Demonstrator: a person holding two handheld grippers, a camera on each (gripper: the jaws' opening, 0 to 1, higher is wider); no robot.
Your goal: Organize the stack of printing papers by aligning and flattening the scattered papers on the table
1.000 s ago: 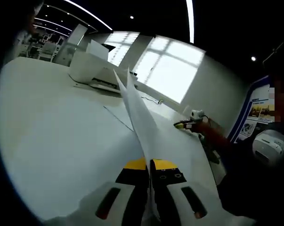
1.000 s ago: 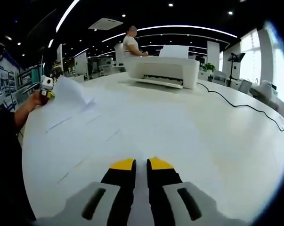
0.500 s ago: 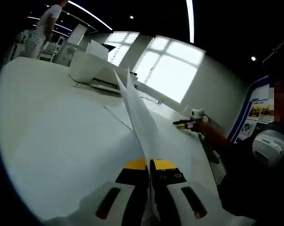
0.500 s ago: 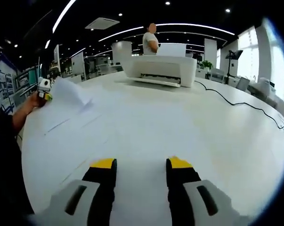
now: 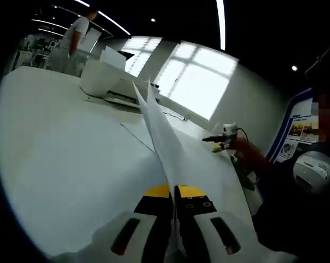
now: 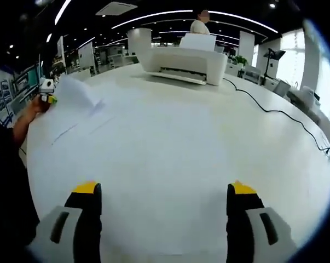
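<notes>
A sheet of paper [image 5: 163,137] is being held edge-on at the centre of the left gripper view, pinched between the closed jaws of the left gripper [image 5: 173,192] above the white tabletop [image 5: 61,148]. In the right gripper view, the right gripper [image 6: 163,192] is being held wide open and empty over the tabletop, with more papers [image 6: 77,118] lying at the left and a white printer [image 6: 178,64] standing at the top.

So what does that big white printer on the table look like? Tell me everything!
The printer is a wide, boxy machine of smooth white plastic, standing upright at the far side of the white table. A long dark slot runs along its lower front, and a white sheet or flap stands up from its top. A black cable trails across the table beside it. In the left gripper view it sits before bright windows.
</notes>
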